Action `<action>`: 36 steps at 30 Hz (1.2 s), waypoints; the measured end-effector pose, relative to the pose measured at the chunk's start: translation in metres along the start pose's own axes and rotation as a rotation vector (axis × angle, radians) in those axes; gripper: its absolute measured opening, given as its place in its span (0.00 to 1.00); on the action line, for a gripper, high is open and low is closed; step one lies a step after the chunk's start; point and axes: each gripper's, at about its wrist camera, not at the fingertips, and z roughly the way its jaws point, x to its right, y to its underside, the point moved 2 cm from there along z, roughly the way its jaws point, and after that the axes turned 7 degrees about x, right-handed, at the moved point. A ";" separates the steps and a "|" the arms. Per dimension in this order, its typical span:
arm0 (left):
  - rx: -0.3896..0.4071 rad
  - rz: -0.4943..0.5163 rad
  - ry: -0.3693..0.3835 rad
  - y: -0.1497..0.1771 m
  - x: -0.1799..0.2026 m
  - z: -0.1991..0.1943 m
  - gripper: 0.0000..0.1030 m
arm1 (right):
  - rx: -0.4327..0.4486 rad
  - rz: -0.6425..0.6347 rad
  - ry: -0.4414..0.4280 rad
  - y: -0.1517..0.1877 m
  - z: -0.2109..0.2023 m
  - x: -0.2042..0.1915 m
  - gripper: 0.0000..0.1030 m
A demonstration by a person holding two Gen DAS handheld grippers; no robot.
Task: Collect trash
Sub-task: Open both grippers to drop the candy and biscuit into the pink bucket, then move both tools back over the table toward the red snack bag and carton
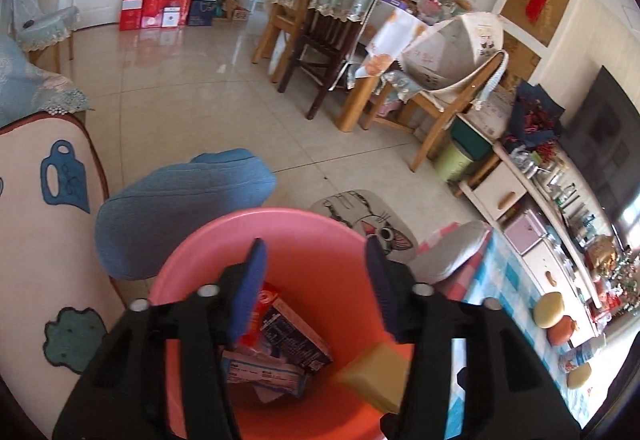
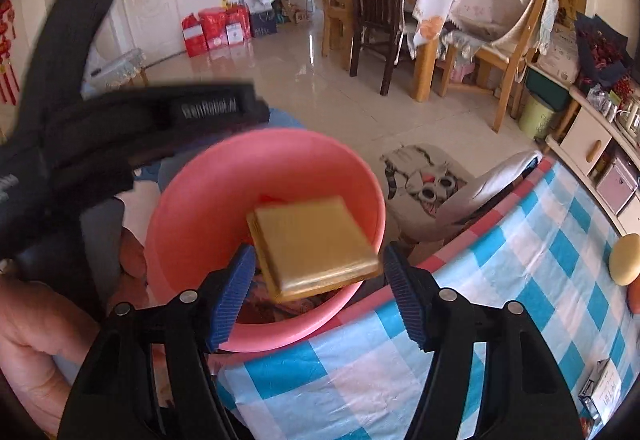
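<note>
A pink bucket (image 2: 192, 207) holds a slightly blurred gold-yellow packet (image 2: 316, 244) and a red wrapper (image 1: 260, 316). The tablecloth (image 2: 500, 320) is blue-and-white checked. Both grippers are black with blue fingers (image 2: 232, 296).

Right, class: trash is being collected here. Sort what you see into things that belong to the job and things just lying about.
Part of the job:
pink bin
gold box, over the bin
printed cartons already in the bin
right gripper, open

Just lying about:
yellow round object on checked cloth
cat cushion
wooden chairs
</note>
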 end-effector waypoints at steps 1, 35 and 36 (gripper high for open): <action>0.002 0.003 -0.017 -0.001 0.000 0.000 0.64 | 0.009 0.025 -0.008 0.003 -0.003 0.005 0.71; 0.041 0.395 0.347 0.079 0.163 -0.042 0.86 | 0.217 0.333 0.332 0.083 -0.207 0.156 0.90; 0.040 0.402 0.351 0.082 0.167 -0.042 0.86 | 0.221 0.341 0.336 0.085 -0.211 0.159 0.90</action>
